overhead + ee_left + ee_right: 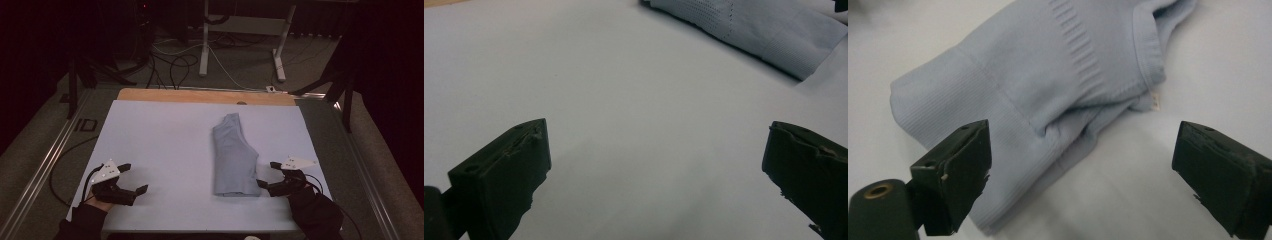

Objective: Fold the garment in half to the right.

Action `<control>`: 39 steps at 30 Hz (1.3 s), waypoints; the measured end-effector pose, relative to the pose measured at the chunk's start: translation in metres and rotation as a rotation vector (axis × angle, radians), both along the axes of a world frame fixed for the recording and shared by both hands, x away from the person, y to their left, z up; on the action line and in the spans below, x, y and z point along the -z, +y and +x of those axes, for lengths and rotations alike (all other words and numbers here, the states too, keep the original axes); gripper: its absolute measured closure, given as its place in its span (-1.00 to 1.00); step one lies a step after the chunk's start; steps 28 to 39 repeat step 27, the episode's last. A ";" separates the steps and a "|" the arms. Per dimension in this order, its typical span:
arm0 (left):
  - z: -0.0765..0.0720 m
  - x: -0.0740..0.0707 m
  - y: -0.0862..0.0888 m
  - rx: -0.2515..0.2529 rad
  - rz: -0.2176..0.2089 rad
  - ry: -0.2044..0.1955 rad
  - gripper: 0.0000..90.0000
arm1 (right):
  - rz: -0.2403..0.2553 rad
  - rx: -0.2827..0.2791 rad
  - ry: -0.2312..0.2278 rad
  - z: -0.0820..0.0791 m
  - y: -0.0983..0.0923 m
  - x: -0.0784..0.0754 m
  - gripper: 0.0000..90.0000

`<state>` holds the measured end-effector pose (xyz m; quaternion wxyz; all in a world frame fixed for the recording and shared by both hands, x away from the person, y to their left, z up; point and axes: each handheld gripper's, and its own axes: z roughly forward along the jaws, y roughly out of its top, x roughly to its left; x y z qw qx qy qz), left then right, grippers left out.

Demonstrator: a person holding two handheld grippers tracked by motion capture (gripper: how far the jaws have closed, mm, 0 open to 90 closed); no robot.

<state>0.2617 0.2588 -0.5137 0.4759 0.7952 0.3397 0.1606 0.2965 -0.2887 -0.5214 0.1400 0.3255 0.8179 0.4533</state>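
Note:
A folded pale blue knitted garment (pixel 232 157) lies right of centre on the white table cover (pixel 165 145). In the right gripper view its ribbed hem and collar fold (pixel 1048 85) sit just ahead of the jaws. My right gripper (pixel 267 175) is open at the garment's near right corner, holding nothing. Over bare cover at the near left, my left gripper (pixel 134 178) is open and empty. Its own view has the garment (pixel 764 30) at the top right, well beyond the spread jaws.
The cover lies on a wooden table whose far edge (pixel 205 95) is bare. Past it stand a white desk frame (pixel 205 45) and loose cables on the floor (pixel 170 65). A metal rail (pixel 45 165) runs along the left side.

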 end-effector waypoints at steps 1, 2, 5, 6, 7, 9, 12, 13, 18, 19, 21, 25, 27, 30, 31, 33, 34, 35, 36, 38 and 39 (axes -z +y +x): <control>-0.001 -0.001 -0.001 0.002 0.001 -0.002 -0.99 | 0.005 0.003 0.003 -0.002 -0.001 0.001 -0.80; -0.001 -0.001 -0.001 0.007 0.006 -0.007 -0.99 | 0.004 0.005 0.003 -0.003 -0.001 0.002 -0.80; -0.002 -0.001 -0.003 0.012 0.010 -0.012 -0.99 | -0.021 0.011 -0.001 -0.010 0.000 0.005 -0.80; -0.003 -0.001 -0.003 0.012 0.012 -0.013 -0.99 | -0.028 0.027 -0.011 -0.013 0.000 0.005 -0.80; -0.003 -0.001 -0.003 0.013 0.012 -0.013 -0.99 | -0.028 0.027 -0.011 -0.013 0.000 0.005 -0.80; -0.003 -0.001 -0.003 0.016 0.016 -0.014 -0.99 | -0.014 0.028 -0.011 -0.015 -0.002 0.004 -0.80; -0.003 -0.001 -0.002 0.014 0.017 -0.017 -0.99 | -0.035 0.032 -0.014 -0.015 0.001 0.006 -0.80; -0.004 -0.001 -0.002 0.014 0.020 -0.018 -0.99 | -0.037 0.025 -0.014 -0.014 0.002 0.007 -0.80; -0.003 0.000 -0.002 0.012 0.018 -0.018 -0.99 | -0.038 0.021 -0.012 -0.013 0.004 0.008 -0.80; -0.003 0.000 -0.002 0.014 0.020 -0.018 -0.99 | -0.040 0.019 -0.012 -0.013 0.004 0.008 -0.80; -0.003 0.000 -0.003 0.013 0.020 -0.017 -0.99 | -0.042 0.018 -0.010 -0.013 0.004 0.008 -0.80; -0.004 -0.001 -0.002 0.016 0.022 -0.020 -0.99 | -0.046 0.011 -0.007 -0.013 0.005 0.008 -0.80; -0.004 -0.001 -0.002 0.013 0.020 -0.021 -0.99 | -0.046 0.010 -0.008 -0.013 0.005 0.008 -0.80; -0.004 -0.001 -0.002 0.013 0.020 -0.021 -0.99 | -0.046 0.010 -0.008 -0.013 0.005 0.008 -0.80; -0.004 -0.001 -0.002 0.013 0.020 -0.021 -0.99 | -0.046 0.010 -0.008 -0.013 0.005 0.008 -0.80; -0.004 -0.001 -0.002 0.013 0.020 -0.021 -0.99 | -0.046 0.010 -0.008 -0.013 0.005 0.008 -0.80; -0.004 -0.001 -0.002 0.013 0.020 -0.021 -0.99 | -0.046 0.010 -0.008 -0.013 0.005 0.008 -0.80; -0.004 -0.001 -0.002 0.013 0.020 -0.021 -0.99 | -0.046 0.010 -0.008 -0.013 0.005 0.008 -0.80; -0.004 -0.001 -0.002 0.013 0.020 -0.021 -0.99 | -0.046 0.010 -0.008 -0.013 0.005 0.008 -0.80; -0.004 -0.001 -0.002 0.013 0.020 -0.021 -0.99 | -0.046 0.010 -0.008 -0.013 0.005 0.008 -0.80; -0.004 -0.001 -0.002 0.013 0.020 -0.021 -0.99 | -0.046 0.010 -0.008 -0.013 0.005 0.008 -0.80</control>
